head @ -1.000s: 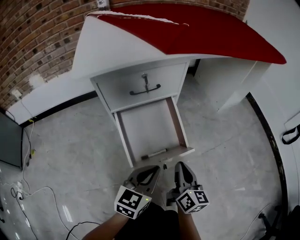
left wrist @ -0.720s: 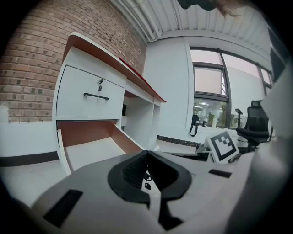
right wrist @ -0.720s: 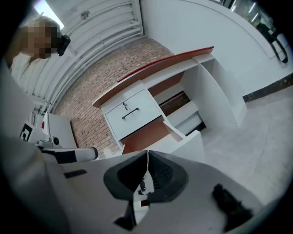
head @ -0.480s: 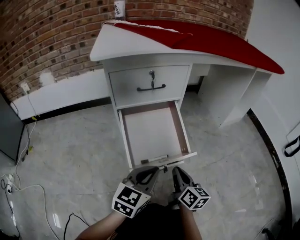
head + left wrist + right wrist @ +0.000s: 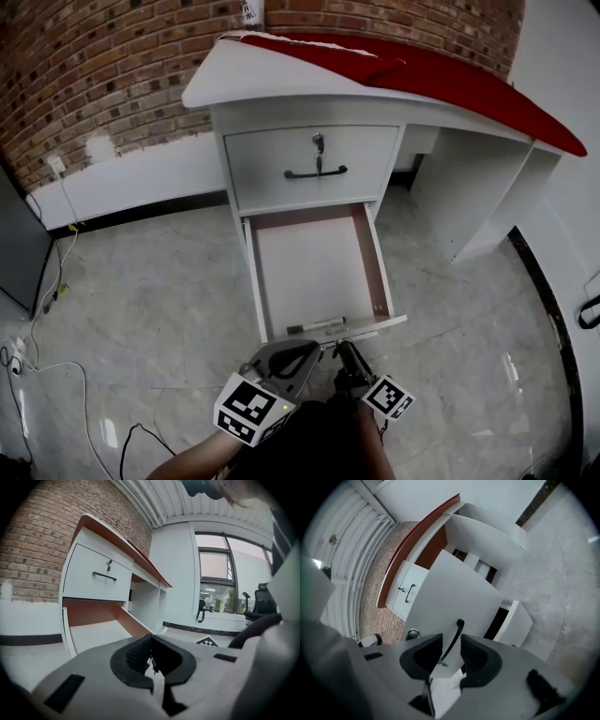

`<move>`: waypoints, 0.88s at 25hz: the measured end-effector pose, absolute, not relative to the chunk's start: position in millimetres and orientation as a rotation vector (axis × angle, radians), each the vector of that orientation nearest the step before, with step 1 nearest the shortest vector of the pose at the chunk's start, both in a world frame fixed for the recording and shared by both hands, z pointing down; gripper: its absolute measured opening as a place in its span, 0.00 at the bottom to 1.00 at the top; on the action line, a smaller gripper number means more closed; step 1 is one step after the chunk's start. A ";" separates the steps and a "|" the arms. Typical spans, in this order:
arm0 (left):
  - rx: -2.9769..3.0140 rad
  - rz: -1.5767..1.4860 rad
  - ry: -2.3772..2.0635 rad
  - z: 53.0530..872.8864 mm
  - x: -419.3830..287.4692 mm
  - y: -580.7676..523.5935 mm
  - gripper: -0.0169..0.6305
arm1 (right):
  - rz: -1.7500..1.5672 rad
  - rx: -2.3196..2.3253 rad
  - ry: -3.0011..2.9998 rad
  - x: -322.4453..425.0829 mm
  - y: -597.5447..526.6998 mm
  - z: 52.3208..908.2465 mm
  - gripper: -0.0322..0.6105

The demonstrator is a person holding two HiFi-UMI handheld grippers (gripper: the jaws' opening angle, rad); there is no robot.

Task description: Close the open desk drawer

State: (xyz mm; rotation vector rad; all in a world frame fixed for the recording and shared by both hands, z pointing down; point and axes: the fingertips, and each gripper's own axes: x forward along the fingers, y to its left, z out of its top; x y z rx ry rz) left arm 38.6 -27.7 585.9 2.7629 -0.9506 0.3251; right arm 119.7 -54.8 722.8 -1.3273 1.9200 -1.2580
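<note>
Right gripper view: right tongs (image 5: pixel 451 640) opening astride curved black handle (image 5: pixel 458 627); left tongs (image 5: pixel 149 639) clenched

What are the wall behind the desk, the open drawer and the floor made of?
The wall looks like rough red-brown brick with pale mortar lines. The open drawer seems laminated or painted board: smooth white, brownish inner sides. The floor looks like polished stone or tile, grey-veined, glossy.
</note>
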 end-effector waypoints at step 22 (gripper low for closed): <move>2.669 0.295 -0.950 598.5 30.5 -40.3 0.04 | -1.344 -1.098 1.762 110.1 -79.7 726.8 0.11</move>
